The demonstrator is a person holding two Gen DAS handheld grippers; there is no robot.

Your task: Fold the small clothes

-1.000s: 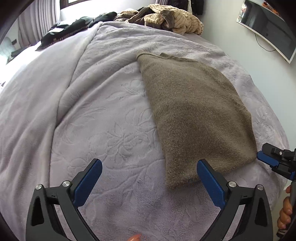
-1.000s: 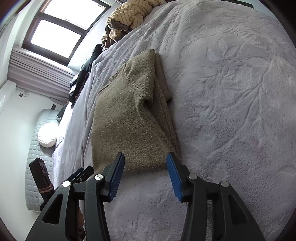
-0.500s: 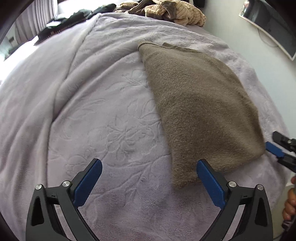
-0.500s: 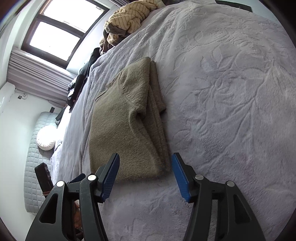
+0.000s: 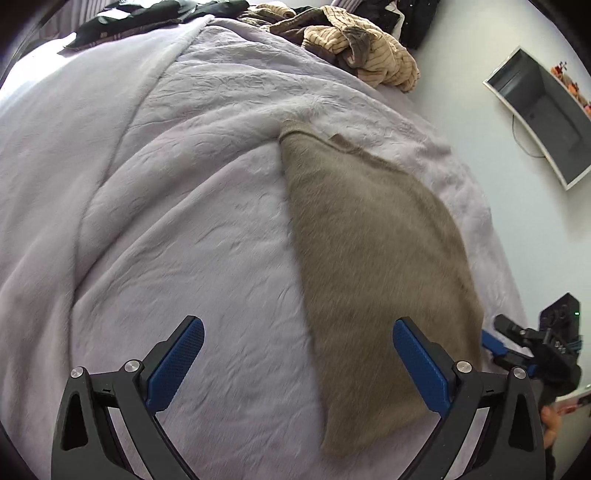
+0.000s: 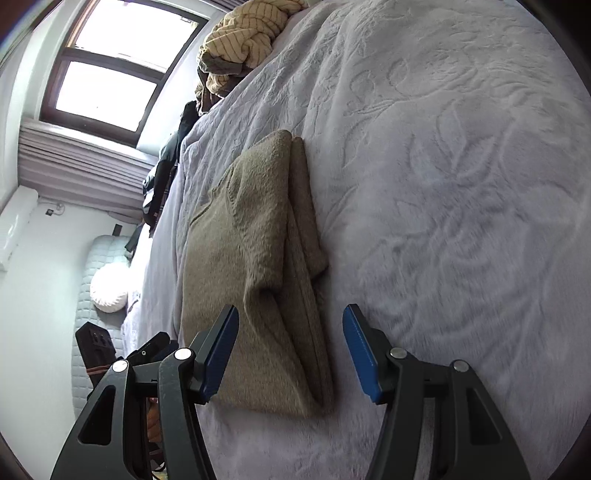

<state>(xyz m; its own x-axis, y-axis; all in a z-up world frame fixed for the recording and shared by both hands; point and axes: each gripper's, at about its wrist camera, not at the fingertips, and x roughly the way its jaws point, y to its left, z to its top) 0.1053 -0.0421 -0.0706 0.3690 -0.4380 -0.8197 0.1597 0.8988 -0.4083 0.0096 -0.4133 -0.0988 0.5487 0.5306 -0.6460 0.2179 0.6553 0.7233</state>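
An olive-brown knit sweater (image 5: 369,258), folded lengthwise, lies on the lavender embossed blanket (image 5: 166,221). My left gripper (image 5: 299,343) is open above the blanket, and the sweater's near corner reaches in between its blue pads, close to the right one. My right gripper (image 6: 291,332) is open too, straddling the near end of the sweater (image 6: 258,240) without pressing on it. The folded layers show along the sweater's right edge. The right gripper (image 5: 517,347) also shows at the left wrist view's right edge, beside the sweater's other near corner.
A heap of striped beige and brown clothes (image 5: 369,55) and dark garments (image 5: 147,18) lie at the bed's far end. A monitor (image 5: 546,110) hangs on the wall to the right. A window (image 6: 110,66) and a white cushion (image 6: 109,291) are beyond the bed.
Both grippers have moved in over the sweater's near end, which now lies between their fingers. The right gripper's jaws stand wider than a second ago.
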